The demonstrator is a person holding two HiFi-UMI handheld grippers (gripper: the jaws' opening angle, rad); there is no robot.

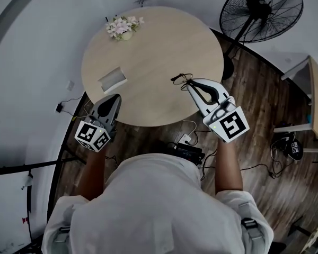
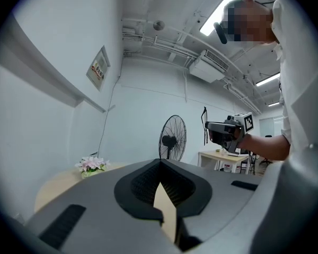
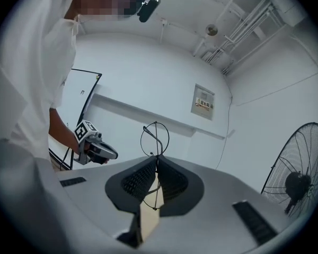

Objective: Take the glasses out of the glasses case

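Glasses in the right jaws, case way off to their left

The right gripper [image 1: 193, 87] had its jaws pinched on the thin wire glasses [image 3: 155, 139], with a lens ring poking past the tips and the frame running roughly along the jaws. The case [image 1: 112, 79] sat on the table [image 1: 159, 41] just ahead of the left gripper [image 1: 114, 98], whose jaws were together on nothing.

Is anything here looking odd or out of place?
Only one thing: the thin black wire-framed glasses stick out of the right gripper, its jaws shut on them, above the round pale wooden table. The small grey case lies apart, nearer the left gripper. Nothing looks spilled or broken.
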